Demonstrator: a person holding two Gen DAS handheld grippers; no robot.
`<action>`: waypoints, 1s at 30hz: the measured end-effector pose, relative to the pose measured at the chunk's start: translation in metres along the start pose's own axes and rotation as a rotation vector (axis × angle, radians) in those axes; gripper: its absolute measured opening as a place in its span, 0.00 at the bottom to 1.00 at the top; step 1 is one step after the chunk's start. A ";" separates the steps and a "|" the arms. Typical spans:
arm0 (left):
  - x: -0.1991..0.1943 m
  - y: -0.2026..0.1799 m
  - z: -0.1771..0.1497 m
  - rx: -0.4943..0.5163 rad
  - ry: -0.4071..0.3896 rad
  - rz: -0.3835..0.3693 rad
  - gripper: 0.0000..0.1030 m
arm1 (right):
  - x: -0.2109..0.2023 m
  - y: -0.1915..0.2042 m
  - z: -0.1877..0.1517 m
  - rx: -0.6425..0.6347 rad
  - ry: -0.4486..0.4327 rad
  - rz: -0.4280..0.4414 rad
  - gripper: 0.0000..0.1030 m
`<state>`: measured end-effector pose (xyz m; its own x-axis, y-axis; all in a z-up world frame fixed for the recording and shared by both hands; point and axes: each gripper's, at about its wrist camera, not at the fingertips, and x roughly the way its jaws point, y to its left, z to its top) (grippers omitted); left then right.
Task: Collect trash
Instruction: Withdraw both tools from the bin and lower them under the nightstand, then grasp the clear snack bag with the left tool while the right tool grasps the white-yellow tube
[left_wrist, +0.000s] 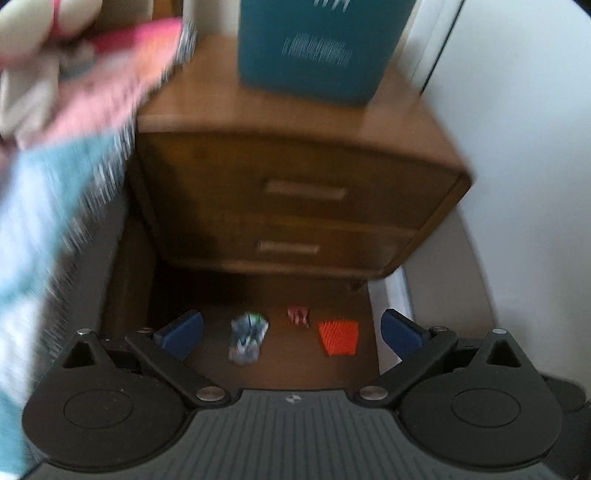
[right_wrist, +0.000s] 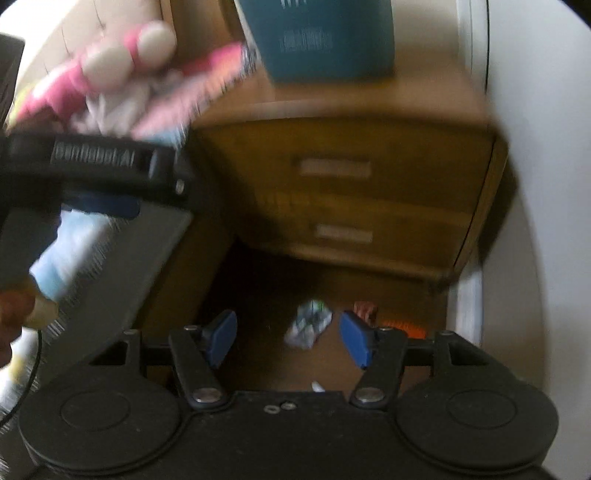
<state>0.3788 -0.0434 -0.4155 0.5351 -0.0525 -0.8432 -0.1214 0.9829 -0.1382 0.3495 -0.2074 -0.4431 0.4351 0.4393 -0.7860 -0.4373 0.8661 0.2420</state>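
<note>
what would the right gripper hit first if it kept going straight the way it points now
Probably the crumpled white wrapper on the floor: it lies between the open fingers of the right gripper, nothing visibly in between. Blur leaves depth uncertain.

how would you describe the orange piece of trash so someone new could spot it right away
Find the wooden nightstand with two drawers; on the dark floor in front of it lie three scraps. The orange piece of trash is the one nearest the white wall. Unlike the crumpled white-grey wrapper and the small red-and-white scrap, it is flat, bright orange and ridged.
</note>
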 end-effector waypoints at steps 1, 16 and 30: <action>0.020 0.005 -0.010 -0.009 0.012 0.009 1.00 | 0.017 -0.004 -0.013 -0.001 0.018 0.000 0.60; 0.263 0.048 -0.100 0.024 0.166 0.095 1.00 | 0.221 -0.055 -0.148 -0.136 0.254 0.001 0.60; 0.394 0.079 -0.122 0.080 0.286 0.156 1.00 | 0.330 -0.061 -0.193 -0.297 0.466 0.007 0.56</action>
<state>0.4774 -0.0079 -0.8220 0.2574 0.0634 -0.9642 -0.1113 0.9931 0.0355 0.3680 -0.1609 -0.8273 0.0662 0.2340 -0.9700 -0.6717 0.7293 0.1301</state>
